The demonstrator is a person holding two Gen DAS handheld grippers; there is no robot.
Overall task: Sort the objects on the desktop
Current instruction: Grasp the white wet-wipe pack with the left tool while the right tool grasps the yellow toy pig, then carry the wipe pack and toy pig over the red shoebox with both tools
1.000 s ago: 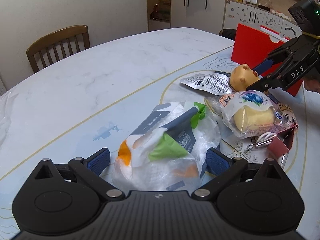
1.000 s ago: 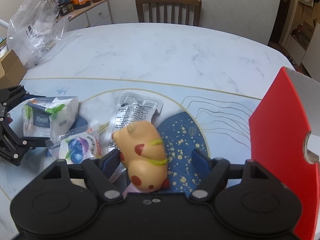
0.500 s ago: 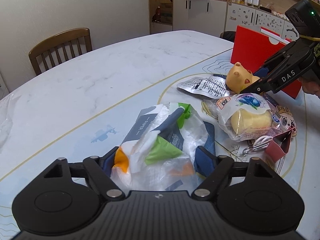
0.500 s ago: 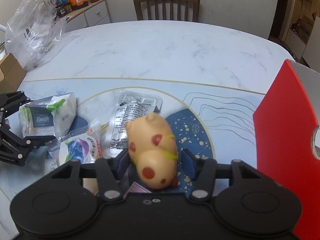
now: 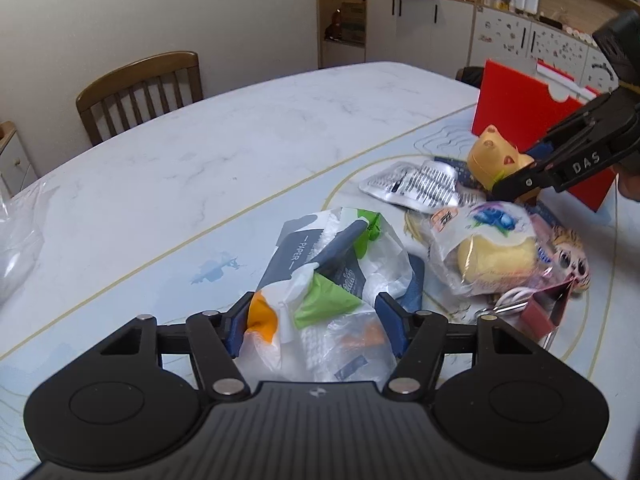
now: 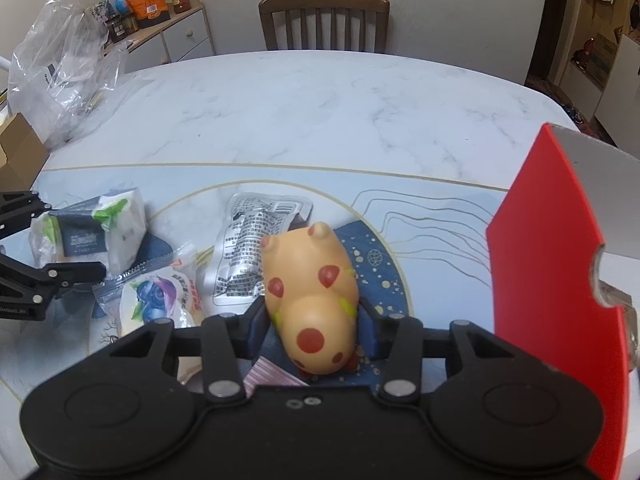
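Colours and patterns: the surface (image 6: 320, 112) is veined white marble, overlaid by a pale blue mat (image 5: 168, 264) lined in gold. The toy (image 6: 312, 292) is tan with red spots. The tissue pack (image 5: 320, 280) is marked in white, navy, green and orange. The sachet (image 6: 256, 256) is printed silver. The box (image 6: 552, 264) is coloured red. Blue fingers (image 5: 236, 322) are carried on black frames.
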